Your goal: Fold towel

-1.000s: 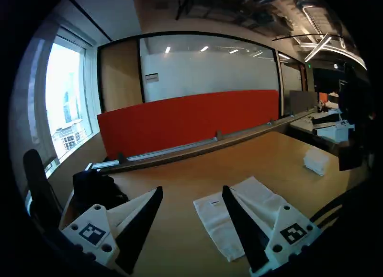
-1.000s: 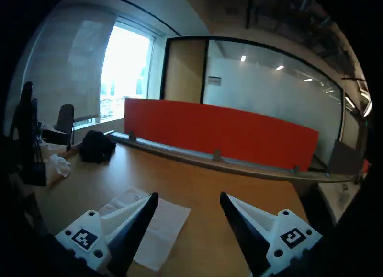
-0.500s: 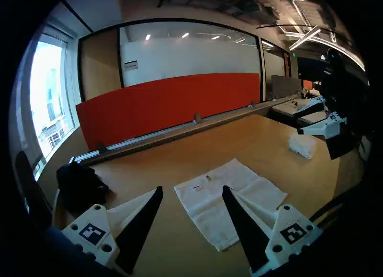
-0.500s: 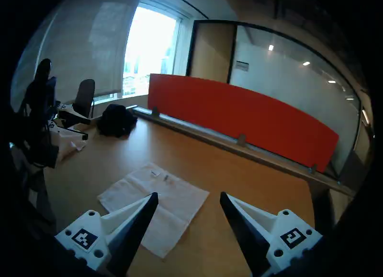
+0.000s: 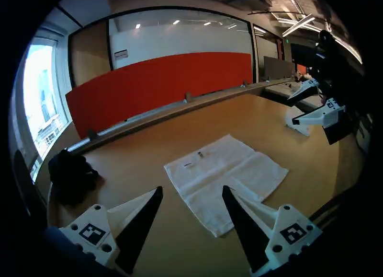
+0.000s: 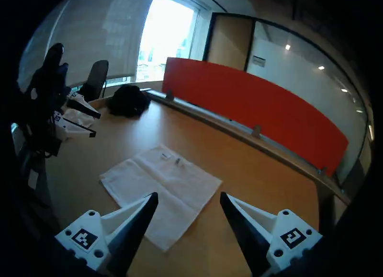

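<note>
Left gripper view: looking down on more of the wooden table than a second ago, taking in the whole white towel, flat and unfolded mid-table. Hovering above its near edge with fingers spread, gripping nothing: left gripper, right gripper. Glimpsing, in the right gripper view, an office chair; in the left, a crumpled white cloth partly covered by the far gripper.

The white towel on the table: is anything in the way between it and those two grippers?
Nothing visible does. The towel lies spread on the table just ahead of the open left gripper and right gripper.
</note>
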Demonstrator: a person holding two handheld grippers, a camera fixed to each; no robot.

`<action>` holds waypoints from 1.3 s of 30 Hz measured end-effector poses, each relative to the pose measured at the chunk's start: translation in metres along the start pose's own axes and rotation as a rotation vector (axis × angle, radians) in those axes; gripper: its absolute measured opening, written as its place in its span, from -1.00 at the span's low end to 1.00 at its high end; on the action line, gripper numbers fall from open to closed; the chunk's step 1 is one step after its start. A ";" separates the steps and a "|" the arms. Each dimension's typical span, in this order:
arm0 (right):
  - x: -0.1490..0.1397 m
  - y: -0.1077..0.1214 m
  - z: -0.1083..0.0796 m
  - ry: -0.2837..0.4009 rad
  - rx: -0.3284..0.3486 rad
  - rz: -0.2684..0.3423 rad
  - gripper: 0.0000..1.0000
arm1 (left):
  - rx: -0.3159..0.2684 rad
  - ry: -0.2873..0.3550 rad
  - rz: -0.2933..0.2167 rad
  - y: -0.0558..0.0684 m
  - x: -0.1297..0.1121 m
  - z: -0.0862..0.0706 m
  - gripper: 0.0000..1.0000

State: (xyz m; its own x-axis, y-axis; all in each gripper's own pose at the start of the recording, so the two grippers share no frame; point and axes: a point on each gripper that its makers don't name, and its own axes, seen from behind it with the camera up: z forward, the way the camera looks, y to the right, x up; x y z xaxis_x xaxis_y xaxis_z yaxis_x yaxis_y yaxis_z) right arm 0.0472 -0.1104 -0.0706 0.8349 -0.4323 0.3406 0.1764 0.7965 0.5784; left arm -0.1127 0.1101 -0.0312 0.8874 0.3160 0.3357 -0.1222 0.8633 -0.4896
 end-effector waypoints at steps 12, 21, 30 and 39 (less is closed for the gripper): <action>-0.042 -0.020 0.023 -0.064 0.053 -0.008 1.00 | -0.055 -0.062 0.009 0.022 -0.041 0.021 0.84; -0.079 -0.032 0.038 -0.124 0.081 0.008 1.00 | -0.086 -0.133 0.029 0.031 -0.075 0.039 0.84; -0.115 -0.047 0.046 -0.194 0.121 -0.010 1.00 | -0.125 -0.202 0.033 0.043 -0.104 0.052 0.84; -0.141 -0.051 0.053 -0.253 0.147 -0.002 0.97 | -0.167 -0.272 0.042 0.056 -0.126 0.061 0.84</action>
State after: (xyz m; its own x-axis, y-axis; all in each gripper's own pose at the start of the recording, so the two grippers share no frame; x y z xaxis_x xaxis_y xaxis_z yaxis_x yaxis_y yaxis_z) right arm -0.1066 -0.1121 -0.1087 0.6746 -0.5405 0.5028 0.0853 0.7337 0.6741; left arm -0.2587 0.1428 -0.0522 0.7290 0.4634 0.5038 -0.0617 0.7775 -0.6258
